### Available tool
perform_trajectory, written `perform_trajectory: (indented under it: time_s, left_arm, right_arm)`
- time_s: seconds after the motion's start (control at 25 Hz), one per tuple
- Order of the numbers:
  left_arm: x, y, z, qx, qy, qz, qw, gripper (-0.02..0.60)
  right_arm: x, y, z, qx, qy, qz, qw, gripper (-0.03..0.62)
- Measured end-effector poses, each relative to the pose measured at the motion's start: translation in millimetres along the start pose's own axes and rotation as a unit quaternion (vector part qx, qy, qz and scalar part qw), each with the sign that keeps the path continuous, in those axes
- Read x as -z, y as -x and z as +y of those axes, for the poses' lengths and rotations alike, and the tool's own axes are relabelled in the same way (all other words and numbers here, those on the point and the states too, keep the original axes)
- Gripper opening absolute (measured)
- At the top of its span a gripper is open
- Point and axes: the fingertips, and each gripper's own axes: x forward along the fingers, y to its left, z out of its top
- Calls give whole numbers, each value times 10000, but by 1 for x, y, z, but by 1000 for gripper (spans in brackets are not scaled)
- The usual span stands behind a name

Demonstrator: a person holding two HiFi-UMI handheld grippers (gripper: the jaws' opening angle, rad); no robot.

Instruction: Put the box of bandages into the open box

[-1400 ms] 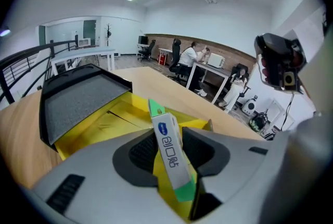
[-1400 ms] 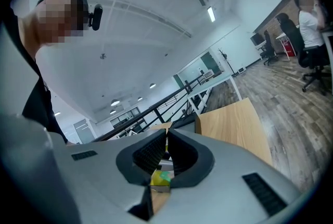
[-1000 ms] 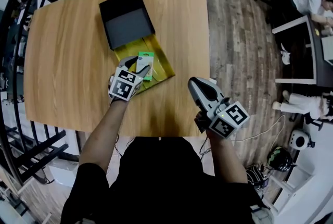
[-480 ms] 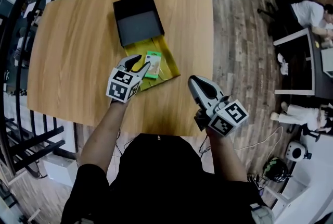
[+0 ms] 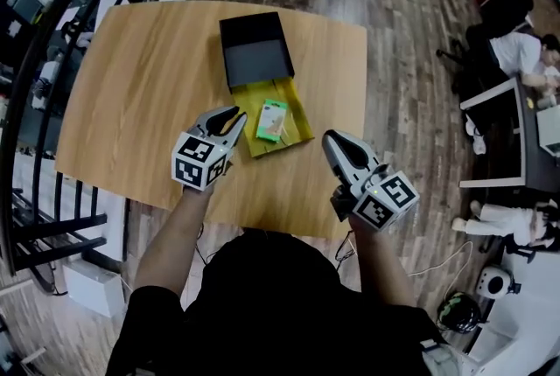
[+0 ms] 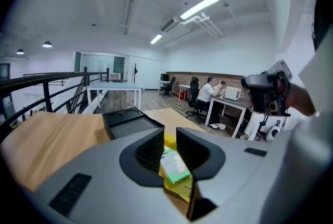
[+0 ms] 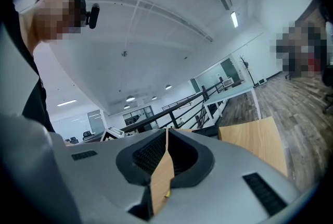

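The green-and-white box of bandages (image 5: 271, 120) lies flat inside the open yellow box (image 5: 300, 118) on the wooden table (image 5: 140, 94). My left gripper (image 5: 234, 117) hovers just left of the yellow box, clear of the bandages. Its jaws are closing and nothing is between them. In the left gripper view the box of bandages (image 6: 174, 165) shows through the narrow gap of the left gripper (image 6: 170, 140), beyond the tips. My right gripper (image 5: 337, 144) hangs over the table's near right edge, shut and empty. In its own view the right gripper (image 7: 166, 133) has its tips touching.
A black lid (image 5: 255, 51) lies open side up just beyond the yellow box, touching its far end. A dark railing (image 5: 39, 59) runs past the table's left side. A person (image 5: 518, 51) sits at a desk far right across the wood floor.
My left gripper has let go of the box of bandages, which stays in the yellow box. It has drawn back to the left, and its jaws have narrowed. The right gripper has kept its place.
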Motion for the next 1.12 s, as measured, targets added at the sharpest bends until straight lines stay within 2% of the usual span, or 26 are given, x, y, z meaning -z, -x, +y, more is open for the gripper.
perform_trajectory:
  time_s: [0.12, 0.4, 0.64, 0.96, 1.12]
  left_arm:
    - [-8, 19, -3, 62, 170, -216, 9996, 77]
    - [-27, 62, 4, -131, 72, -609, 9980, 49]
    - [-48, 102, 13, -344, 34, -1025, 9941, 43]
    - [-68, 162, 28, -841, 44, -1394, 9866, 34]
    - [-81, 190, 33, -1085, -24, -1667, 9800, 34]
  right_arm:
    - [-7, -2, 7, -70, 66, -67, 9999, 40]
    - [-22, -14, 29, -260, 274, -194, 9991, 38]
    - [-29, -28, 46, -429, 543, -100, 9976, 38]
    - [-59, -49, 62, -572, 960, -239, 9934, 36]
    - [-82, -53, 70, -729, 1201, -443, 9891, 35]
